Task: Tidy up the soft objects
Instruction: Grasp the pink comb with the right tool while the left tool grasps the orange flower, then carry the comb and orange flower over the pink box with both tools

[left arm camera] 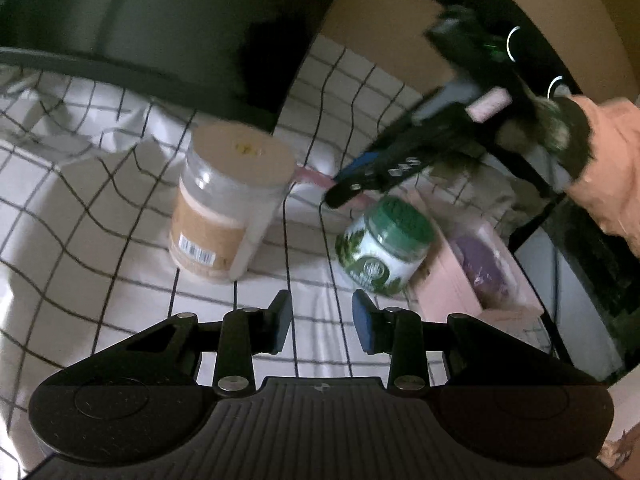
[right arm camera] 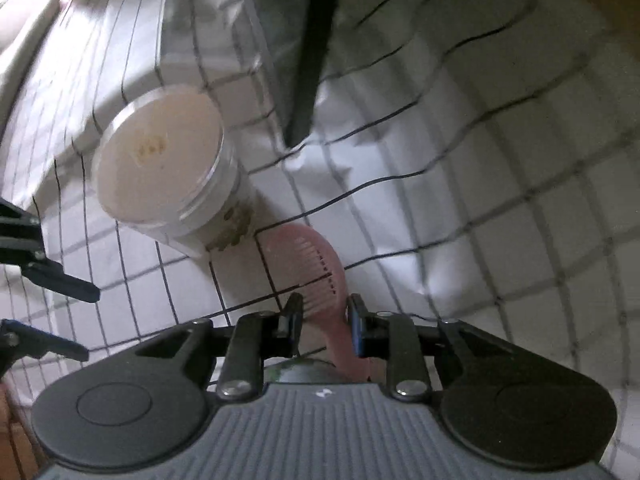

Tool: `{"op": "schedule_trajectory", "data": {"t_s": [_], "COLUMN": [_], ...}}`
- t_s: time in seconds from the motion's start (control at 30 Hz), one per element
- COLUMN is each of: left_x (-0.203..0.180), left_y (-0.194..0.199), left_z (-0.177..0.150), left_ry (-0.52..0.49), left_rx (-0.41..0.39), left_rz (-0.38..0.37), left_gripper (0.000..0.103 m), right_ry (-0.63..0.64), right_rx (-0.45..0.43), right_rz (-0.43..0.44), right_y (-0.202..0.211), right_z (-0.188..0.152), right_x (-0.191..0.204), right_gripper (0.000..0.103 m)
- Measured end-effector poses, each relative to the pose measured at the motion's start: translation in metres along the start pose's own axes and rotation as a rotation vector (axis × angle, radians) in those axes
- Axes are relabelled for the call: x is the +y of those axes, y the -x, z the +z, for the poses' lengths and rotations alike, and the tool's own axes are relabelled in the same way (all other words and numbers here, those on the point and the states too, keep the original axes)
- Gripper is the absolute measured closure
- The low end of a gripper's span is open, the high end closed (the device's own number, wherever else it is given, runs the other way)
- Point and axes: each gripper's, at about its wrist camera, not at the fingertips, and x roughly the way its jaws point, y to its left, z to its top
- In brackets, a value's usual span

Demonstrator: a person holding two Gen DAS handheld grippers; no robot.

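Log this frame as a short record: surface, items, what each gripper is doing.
surface: white grid-check sheet
items: tall jar with beige lid; green-lidded jar; pink comb; pink box
left gripper: open, nothing between the fingers
right gripper: pointing down, comb between the fingers; contact unclear

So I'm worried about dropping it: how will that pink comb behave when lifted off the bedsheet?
The pink comb looks like thin moulded plastic, so probably light and fairly stiff. The right hand-held gripper straddles its narrow handle, so it may pivot or slip. Its fine teeth could snag the soft checked sheet.
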Motion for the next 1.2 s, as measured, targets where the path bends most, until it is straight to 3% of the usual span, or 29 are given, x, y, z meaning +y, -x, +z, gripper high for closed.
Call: {"op": "schedule_trajectory", "data": {"t_s": [0.27, 0.43, 0.63, 0.8, 0.9, 1.03, 1.2], "left_x": [-0.028, -0.062, -0.099, -0.133, -0.145, -0.15, -0.15], "left_y": [0.008, 0.004, -0.056, -0.128, -0.178, -0.236, -0.271], "left_z": [0.035, 0.067, 0.129, 0.167, 0.172, 0.156, 0.136], "left_ry": [-0.031, -0.194, -0.201, -0.306, -0.346, -0.444, -0.49], "left_rx": [-0.066, -0.053, 0.184, 0.37, 0.503, 0.665, 0.764], "left_rz": [-0.037, -0.043, -0.042, 0.063, 0.094, 0.214, 0.262], "left_gripper": [0.066, 0.066, 0.066, 0.066, 0.066, 0.066, 0.066], "right_ry": [-0.094, -0.162, -0.343, -0.591, -0.657, -0.705, -0.802], "right_rx": [-0.193, -0.302, -0.422, -0.607, -0.635, -0.63, -0.632], "right_rz": [-0.063, -0.119, -0.348, -0.375, -0.405, -0.439, -0.372], "right_y": [0.101, 0.15, 0.176, 0.193, 0.189, 0.178, 0.161], "right_z": [-0.024, -0.043, -0.081, -0.141, -0.18, -0.221, -0.261], "right_x": [0.007, 0.015, 0.002, -0.008, 0.0, 0.013, 0.024], "right_gripper": [0.08, 0.08, 0.08, 0.079, 0.08, 0.08, 0.08]}}
